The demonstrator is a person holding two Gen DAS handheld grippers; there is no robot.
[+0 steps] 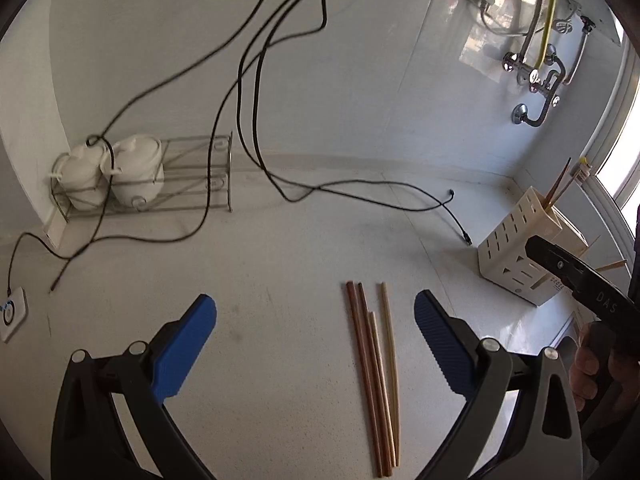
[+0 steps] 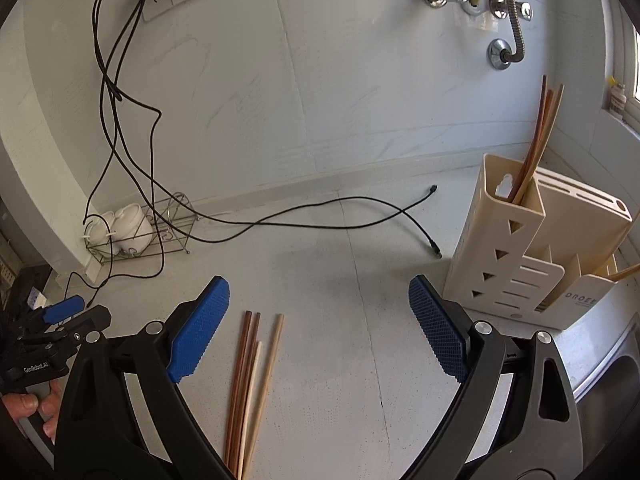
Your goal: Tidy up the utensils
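Note:
Several wooden chopsticks (image 1: pixel 376 380) lie side by side on the white counter, also in the right wrist view (image 2: pixel 250 392). A cream slotted utensil holder (image 2: pixel 516 248) stands at the right with chopsticks (image 2: pixel 538 140) upright in its tall compartment; it also shows in the left wrist view (image 1: pixel 520 252). My left gripper (image 1: pixel 316 340) is open and empty above the counter, the loose chopsticks lying between its fingers nearer the right one. My right gripper (image 2: pixel 320 328) is open and empty, the chopsticks just right of its left finger.
Black cables (image 2: pixel 280 216) trail across the counter from wall sockets. A wire rack with white pots (image 1: pixel 116 176) stands at the back left. Taps and hoses (image 2: pixel 480 0) hang on the wall. A sink edge (image 2: pixel 612 364) lies at the right. A white device (image 1: pixel 10 312) sits far left.

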